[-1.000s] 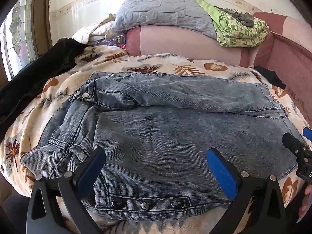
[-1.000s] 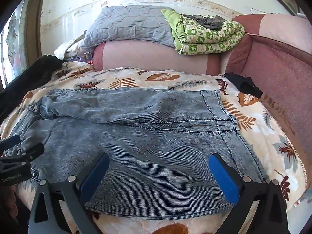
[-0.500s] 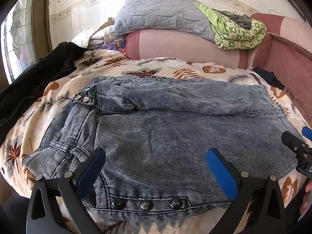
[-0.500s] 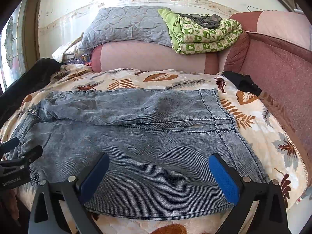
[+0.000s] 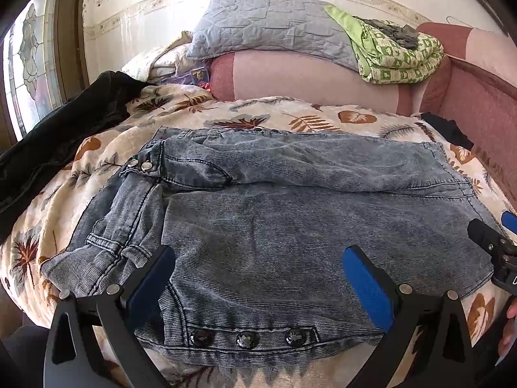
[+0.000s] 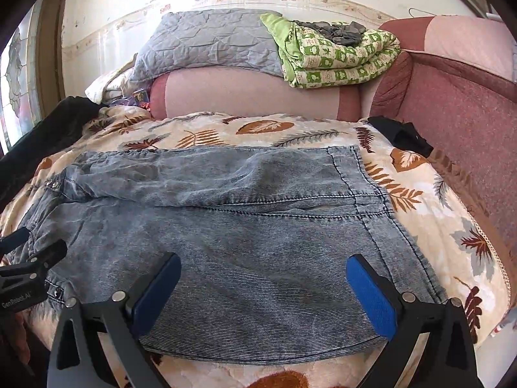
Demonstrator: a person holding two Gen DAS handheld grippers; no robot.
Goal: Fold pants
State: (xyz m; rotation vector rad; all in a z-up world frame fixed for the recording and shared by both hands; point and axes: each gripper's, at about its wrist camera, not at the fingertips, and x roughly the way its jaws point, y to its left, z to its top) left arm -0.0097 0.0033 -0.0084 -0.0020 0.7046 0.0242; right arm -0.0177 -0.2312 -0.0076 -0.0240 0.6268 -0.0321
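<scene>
Pants (image 5: 274, 226) flat on blanket (image 5: 258, 116), long axis L-R, at near edge. My L claw (image 5: 258, 281) by waistband, R claw (image 6: 263, 287) by hems; both released, empty.

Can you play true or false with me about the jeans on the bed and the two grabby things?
1. The faded grey-blue denim pants lie on a cream blanket with brown leaf prints. True.
2. The left gripper is shut on the pants. False: its blue pads stand wide apart above the denim, holding nothing.
3. The right gripper is open. True.
4. A green-and-white patterned quilt lies spread flat over the pants. False: it is bundled up on the pink sofa back, beside a grey quilted pillow.
5. Three dark round buttons sit in a row on the near edge of the pants. True.
</scene>
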